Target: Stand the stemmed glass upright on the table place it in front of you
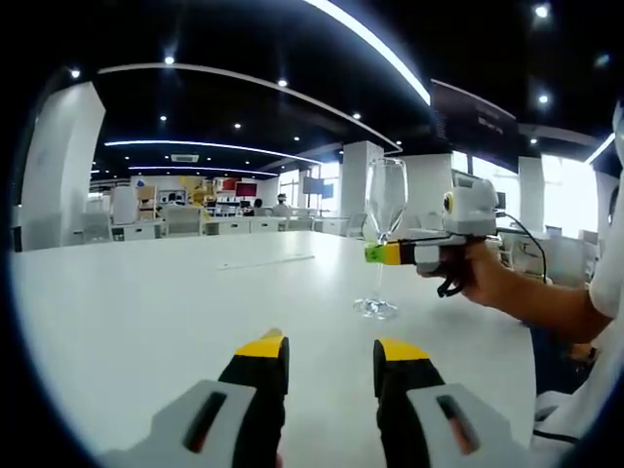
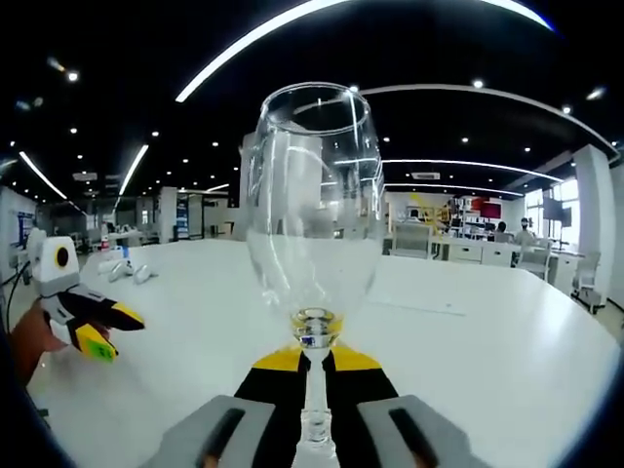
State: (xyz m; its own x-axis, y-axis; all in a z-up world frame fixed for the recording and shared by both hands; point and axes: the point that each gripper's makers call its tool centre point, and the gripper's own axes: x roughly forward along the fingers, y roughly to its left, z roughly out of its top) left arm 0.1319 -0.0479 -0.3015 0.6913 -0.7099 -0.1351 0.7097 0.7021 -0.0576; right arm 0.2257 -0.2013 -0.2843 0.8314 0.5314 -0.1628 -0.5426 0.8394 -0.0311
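A clear stemmed glass (image 1: pixel 385 200) stands upright, its foot on the white table (image 1: pixel 146 312) right of centre in the left gripper view. My right gripper (image 1: pixel 383 253), held by a hand, reaches in from the right and is shut on the stem below the bowl. In the right gripper view the glass (image 2: pixel 312 195) rises straight ahead, and the right gripper (image 2: pixel 314 359) pinches its stem between black and yellow jaws. My left gripper (image 1: pixel 331 349) is open with nothing between its jaws, well short of the glass. From the right gripper view the left gripper (image 2: pixel 109 331) appears at the left, jaws apart.
A person's forearm (image 1: pixel 546 302) stretches in from the right. A thin pale strip (image 1: pixel 263 261) lies on the far part of the table. Small white objects (image 2: pixel 127 271) lie at the table's far left. Desks and chairs (image 1: pixel 185 222) stand beyond the table.
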